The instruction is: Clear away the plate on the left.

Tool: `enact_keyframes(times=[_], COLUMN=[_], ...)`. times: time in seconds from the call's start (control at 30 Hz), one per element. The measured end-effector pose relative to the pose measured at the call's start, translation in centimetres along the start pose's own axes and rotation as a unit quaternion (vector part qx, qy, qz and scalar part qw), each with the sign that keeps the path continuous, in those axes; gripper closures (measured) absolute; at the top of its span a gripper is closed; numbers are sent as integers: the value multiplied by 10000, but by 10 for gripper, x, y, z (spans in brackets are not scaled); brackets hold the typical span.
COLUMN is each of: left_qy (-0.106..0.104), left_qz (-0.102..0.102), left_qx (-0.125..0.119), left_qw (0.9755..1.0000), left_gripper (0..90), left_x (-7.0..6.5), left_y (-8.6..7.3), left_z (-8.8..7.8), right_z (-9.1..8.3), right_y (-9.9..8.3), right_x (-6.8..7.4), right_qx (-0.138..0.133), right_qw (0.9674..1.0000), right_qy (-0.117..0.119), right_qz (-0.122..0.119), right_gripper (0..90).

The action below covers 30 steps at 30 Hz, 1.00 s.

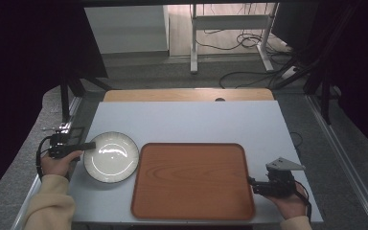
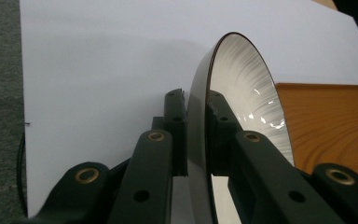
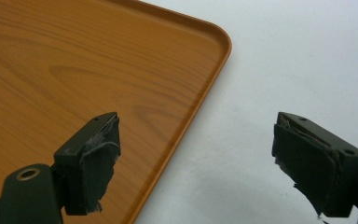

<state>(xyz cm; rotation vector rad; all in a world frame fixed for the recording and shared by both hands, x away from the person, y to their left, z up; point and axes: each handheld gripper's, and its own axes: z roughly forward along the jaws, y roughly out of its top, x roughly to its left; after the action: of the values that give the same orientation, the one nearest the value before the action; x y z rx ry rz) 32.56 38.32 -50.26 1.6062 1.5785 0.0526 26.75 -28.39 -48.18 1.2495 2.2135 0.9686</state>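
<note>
I have the white plate (image 1: pixel 111 156) by its left edge, and it sits on the grey bench (image 1: pixel 187 122) just left of the wooden tray (image 1: pixel 191 179). I think I pinched the rim there because that edge is closest to my left hand, and a thin rim is the easy part of a plate to grab. The tray is right beside it, almost touching, so my guess is the plate is meant to go onto it.

My left hand-held gripper (image 1: pixel 90 145) is squeezed tight on the plate (image 2: pixel 242 88), one jaw under the rim and one on the inside. In the left gripper view the rim stands between the two black jaws.

My right hand-held gripper (image 1: pixel 255 186) waits at the right edge of the tray (image 3: pixel 74 70). Its jaws stand wide apart with nothing between them. One jaw hangs over the tray and the other over the bare bench (image 3: pixel 284 56). Maybe it is there to keep the tray from sliding.
</note>
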Motion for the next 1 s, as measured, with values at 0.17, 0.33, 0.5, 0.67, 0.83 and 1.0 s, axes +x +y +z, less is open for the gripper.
enact_keyframes(times=[0.17,0.33,0.5,0.67,0.83,1.0], left_qy=[-3,-37,-156,-317,-417,-516], left_qz=[15,-10,-18,71,100,118], left_qx=[-68,-130,-196,-219,-306,-342], left_qw=[10000,9999,9997,9992,9986,9980], left_gripper=[812,807,801,801,801,798], left_x=[-1,-2,-3,-8,-13,-18], left_y=[0,1,1,3,4,6], left_z=[-1,-2,-3,-5,-7,-9], right_z=[0,-1,-2,-2,-3,-3], right_y=[0,0,0,0,0,0], right_x=[0,0,-1,-1,-1,-1], right_qx=[-9,-13,-27,-32,-38,-49], right_qw=[10000,10000,10000,10000,10000,10000], right_qy=[-6,-5,-14,-20,-35,-48], right_qz=[3,8,13,7,16,25], right_gripper=[156,155,156,156,155,156])
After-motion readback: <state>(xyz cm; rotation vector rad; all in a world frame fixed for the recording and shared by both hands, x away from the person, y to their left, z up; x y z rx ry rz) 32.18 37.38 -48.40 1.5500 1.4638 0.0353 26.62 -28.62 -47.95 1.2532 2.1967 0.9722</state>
